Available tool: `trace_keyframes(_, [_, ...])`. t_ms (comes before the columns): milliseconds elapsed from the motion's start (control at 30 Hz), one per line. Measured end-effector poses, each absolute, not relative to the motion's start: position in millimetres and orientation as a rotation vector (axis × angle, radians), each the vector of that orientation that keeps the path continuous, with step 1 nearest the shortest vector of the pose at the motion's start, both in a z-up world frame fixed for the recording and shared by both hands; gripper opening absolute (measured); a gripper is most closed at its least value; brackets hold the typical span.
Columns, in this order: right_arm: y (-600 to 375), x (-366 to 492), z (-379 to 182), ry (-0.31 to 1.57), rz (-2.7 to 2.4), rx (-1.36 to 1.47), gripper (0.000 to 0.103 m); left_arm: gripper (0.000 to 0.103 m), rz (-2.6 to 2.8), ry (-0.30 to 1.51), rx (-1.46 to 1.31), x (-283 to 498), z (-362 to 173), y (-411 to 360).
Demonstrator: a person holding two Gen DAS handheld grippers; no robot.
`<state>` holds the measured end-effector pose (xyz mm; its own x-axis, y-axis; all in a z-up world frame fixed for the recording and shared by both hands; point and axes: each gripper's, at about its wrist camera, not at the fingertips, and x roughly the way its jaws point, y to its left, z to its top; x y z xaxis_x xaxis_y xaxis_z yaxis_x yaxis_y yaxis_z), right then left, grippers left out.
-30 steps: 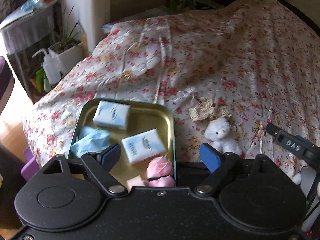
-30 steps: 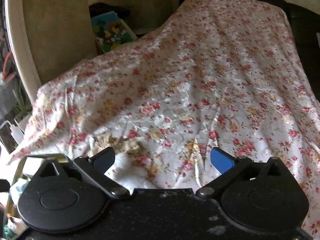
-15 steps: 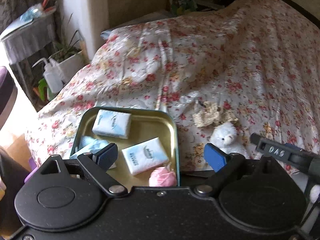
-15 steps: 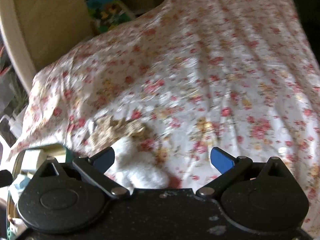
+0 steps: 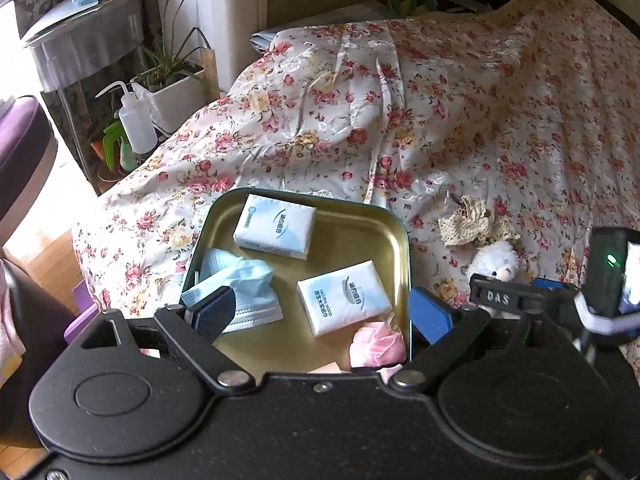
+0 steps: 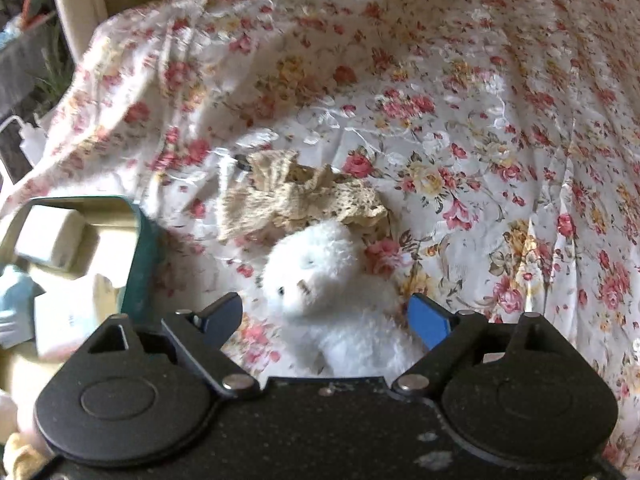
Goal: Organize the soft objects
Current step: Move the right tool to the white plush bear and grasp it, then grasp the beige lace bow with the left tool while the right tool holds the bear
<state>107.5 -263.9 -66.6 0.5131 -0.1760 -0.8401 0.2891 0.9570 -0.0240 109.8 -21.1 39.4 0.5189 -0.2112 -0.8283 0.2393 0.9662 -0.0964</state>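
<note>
Right gripper (image 6: 326, 320), fingers just closing but not yet pressing, straddles the white plush bear (image 6: 320, 280) on the bed (image 6: 500, 120) beside the tin (image 5: 400, 240); left gripper (image 5: 320, 312) released over it; a shallow pinch may slip off the fur.

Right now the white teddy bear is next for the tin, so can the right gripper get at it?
Probably yes: the right gripper has its closing jaws either side of the white teddy bear, nothing between.
</note>
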Motion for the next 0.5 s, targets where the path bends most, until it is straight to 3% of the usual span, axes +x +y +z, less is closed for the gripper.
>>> trace_keyframes(67, [-272,112,-76,1.031,-0.288,0.147,0.073,0.091,-0.276,0.992,0.038,110,39,-21])
trace_keyframes(133, [-278,113,-80,1.042,-0.288,0.17,0.073,0.091,-0.283,0.997,0.036,111,38,-22])
trace_keyframes(267, [-286,111,-74,1.025,-0.288,0.194,0.062,0.09,-0.296,1.01,0.015,112,38,-23])
trace_keyframes(500, [-315,100,-59,0.989,-0.328,0.357,0.061,0.089,-0.318,1.013,0.038,109,35,-32])
